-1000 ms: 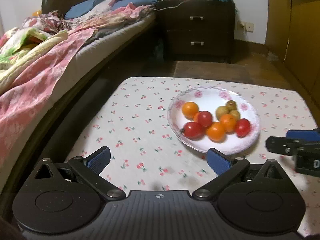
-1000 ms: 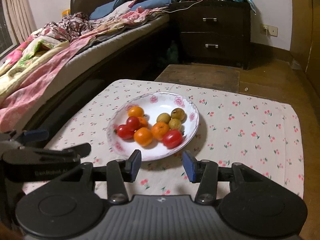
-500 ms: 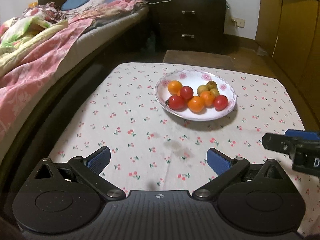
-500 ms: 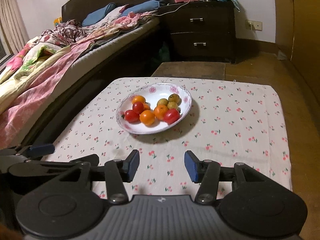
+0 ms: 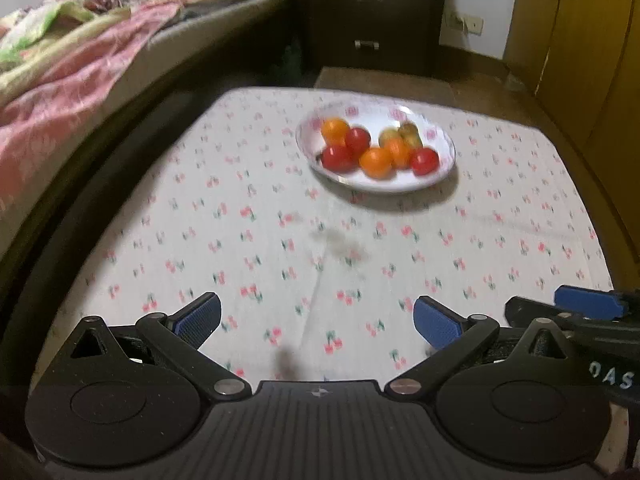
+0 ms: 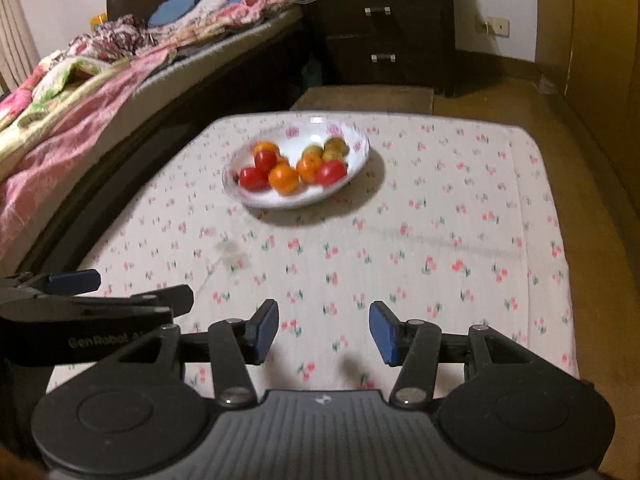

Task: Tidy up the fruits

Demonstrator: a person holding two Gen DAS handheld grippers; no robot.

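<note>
A white flowered plate (image 5: 436, 182) stands at the far middle of a cherry-print table (image 5: 280, 240). It holds several fruits: red tomatoes (image 5: 338, 158), oranges (image 5: 375, 163) and small green-brown fruits (image 5: 408, 133). The plate also shows in the right wrist view (image 6: 280, 200). My left gripper (image 5: 316, 318) is open and empty, low over the near table edge, far back from the plate. My right gripper (image 6: 324, 332) is open and empty beside it, and shows at the right edge of the left wrist view (image 5: 580, 312).
A bed (image 6: 80, 92) with rumpled pink bedding runs along the left of the table. A dark nightstand (image 6: 384, 36) stands behind, a low wooden platform (image 6: 364, 98) just past the table's far edge. Wooden cabinets (image 5: 580, 40) stand on the right.
Both grippers have pulled back from the plate toward the near table edge, so the plate looks smaller and farther. Both stay open and empty.
</note>
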